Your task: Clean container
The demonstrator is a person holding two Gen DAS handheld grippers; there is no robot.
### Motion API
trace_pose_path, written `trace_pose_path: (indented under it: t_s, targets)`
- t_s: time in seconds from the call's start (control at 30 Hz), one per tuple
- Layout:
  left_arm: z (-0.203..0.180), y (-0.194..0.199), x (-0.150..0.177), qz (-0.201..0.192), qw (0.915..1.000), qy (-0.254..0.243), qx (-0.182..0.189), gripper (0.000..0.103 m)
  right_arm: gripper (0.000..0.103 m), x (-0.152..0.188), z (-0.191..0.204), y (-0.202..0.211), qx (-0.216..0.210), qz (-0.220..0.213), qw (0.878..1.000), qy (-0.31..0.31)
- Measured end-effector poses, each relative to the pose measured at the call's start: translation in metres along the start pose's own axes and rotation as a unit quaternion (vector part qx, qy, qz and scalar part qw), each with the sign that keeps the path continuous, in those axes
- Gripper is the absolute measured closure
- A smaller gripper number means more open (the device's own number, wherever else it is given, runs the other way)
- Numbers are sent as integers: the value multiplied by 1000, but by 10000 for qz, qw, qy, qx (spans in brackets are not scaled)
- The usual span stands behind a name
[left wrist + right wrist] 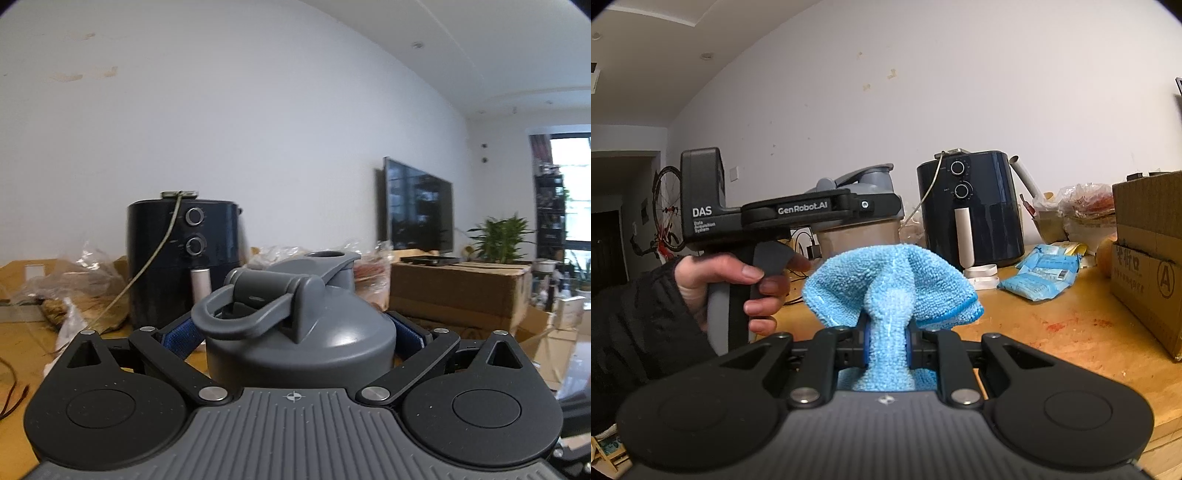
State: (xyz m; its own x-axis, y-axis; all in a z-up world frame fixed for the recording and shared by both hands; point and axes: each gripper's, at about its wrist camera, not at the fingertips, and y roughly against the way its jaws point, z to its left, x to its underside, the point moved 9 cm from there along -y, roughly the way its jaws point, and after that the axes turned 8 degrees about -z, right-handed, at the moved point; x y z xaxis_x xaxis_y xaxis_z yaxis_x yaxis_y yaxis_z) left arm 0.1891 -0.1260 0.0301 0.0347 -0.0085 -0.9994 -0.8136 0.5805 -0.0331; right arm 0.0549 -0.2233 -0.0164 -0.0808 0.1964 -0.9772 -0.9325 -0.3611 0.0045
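One bottle [299, 332], one cloth [890, 284]

From my left wrist view, the grey plastic shaker bottle [299, 332] hides its own body below the lid, and my left gripper's blue pads [181, 334] are mostly covered by it. On the right view, the fluffy blue microfibre cloth [890, 280] conceals my right gripper's fingertips [888, 345]; the brown cardboard box [1148, 258] is cut off at the edge.
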Motion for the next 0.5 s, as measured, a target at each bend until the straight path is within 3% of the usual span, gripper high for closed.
trace_pose_path:
  t_s: [0.5]
  targets:
    - [-6, 2, -1, -62, 9903, 160, -1379, 0, 90, 4, -3, -1, 35, 56, 9999, -75]
